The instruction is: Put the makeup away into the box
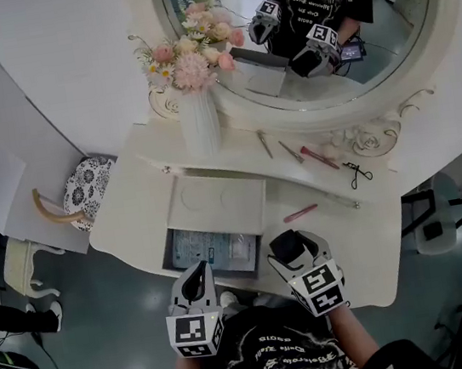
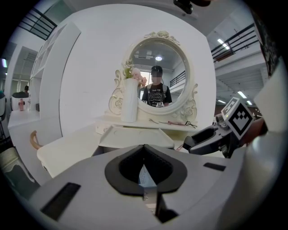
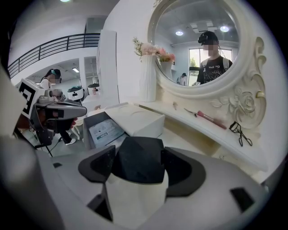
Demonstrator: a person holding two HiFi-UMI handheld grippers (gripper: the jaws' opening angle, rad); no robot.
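Observation:
My right gripper [image 1: 287,247] [image 3: 138,158] is shut on a white bottle with a black faceted cap [image 3: 137,168] [image 1: 288,248], held over the table's front edge just right of the open box [image 1: 173,250] [image 3: 88,120]. The box's white lid [image 1: 218,204] stands tipped back, and a printed leaflet [image 1: 211,251] lies inside. My left gripper [image 1: 198,272] [image 2: 144,148] hovers at the box's near edge, shut and empty. A pink pencil [image 1: 300,212] lies on the tabletop. On the raised shelf lie a pink-handled brush [image 1: 320,157], two small sticks [image 1: 264,143] and a black eyelash curler [image 1: 359,173].
A white vase of pink flowers [image 1: 199,120] stands at the shelf's left, behind the box. The oval mirror [image 1: 301,23] rises behind the shelf. A patterned stool [image 1: 85,186] is at the table's left, and a chair [image 1: 430,218] is at its right.

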